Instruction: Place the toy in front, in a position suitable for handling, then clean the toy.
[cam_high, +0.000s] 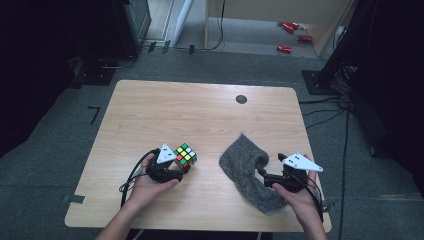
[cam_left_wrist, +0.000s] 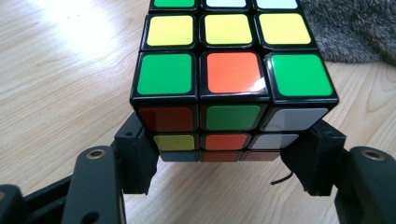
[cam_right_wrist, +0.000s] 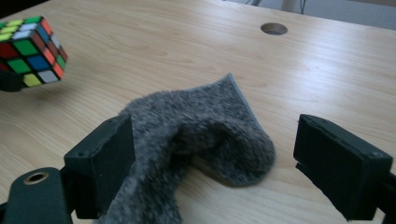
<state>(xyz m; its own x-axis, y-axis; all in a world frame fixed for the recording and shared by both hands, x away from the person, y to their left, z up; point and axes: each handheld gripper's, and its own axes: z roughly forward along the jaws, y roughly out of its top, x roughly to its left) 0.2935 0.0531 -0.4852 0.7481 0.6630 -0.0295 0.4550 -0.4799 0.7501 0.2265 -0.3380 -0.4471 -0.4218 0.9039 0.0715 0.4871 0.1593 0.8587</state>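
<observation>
High view has the left gripper clamped low on the puzzle cube, just left of the grey cloth, right gripper wide open over it; that shallow hold could slip.

Dim surroundings, glare on tabletop

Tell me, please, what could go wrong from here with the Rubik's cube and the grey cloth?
1. The left gripper pinches the Rubik's cube only along its lowest layer, so the cube might twist or slip out.
2. The right gripper stands open around a raised fold of the grey fleece cloth; closing now may catch only a loose edge.
3. The cloth lies close to the table edge and could slide off if dragged.
</observation>
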